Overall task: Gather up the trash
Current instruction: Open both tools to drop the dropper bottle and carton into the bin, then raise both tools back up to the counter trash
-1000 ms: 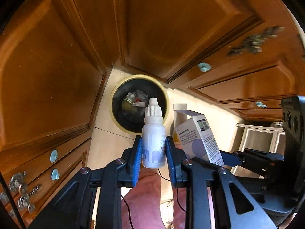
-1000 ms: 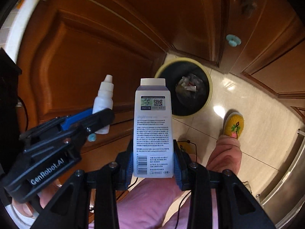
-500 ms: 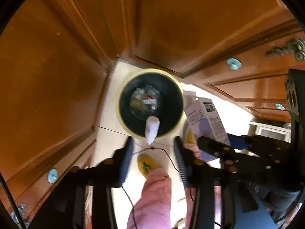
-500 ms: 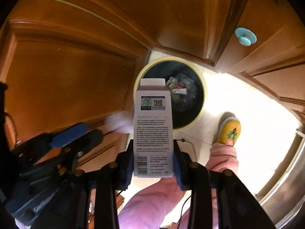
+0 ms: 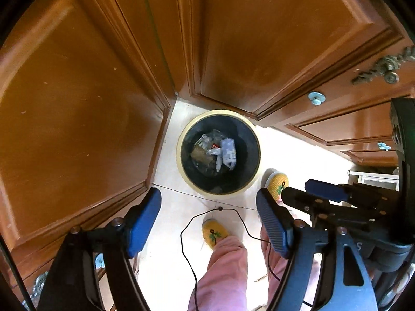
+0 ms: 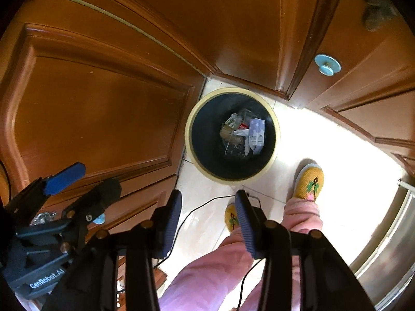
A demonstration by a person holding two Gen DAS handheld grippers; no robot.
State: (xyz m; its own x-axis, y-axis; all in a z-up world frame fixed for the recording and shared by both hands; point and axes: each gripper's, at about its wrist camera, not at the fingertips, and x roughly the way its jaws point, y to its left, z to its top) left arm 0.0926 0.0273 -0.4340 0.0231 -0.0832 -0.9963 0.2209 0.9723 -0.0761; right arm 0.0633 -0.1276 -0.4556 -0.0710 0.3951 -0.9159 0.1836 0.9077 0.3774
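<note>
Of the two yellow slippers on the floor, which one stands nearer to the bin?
The slipper on the right in the right wrist view: it stands beside the bin, while the other slipper sits lower in the picture, partly behind the right gripper.

Both wrist views above bin (image 5: 218, 153)

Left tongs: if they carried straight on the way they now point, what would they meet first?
Probably the floor tile just short of the trash bin; a thin black cable crosses that line, though depth is unclear. The left tongs are opening, with nothing between them.
</note>
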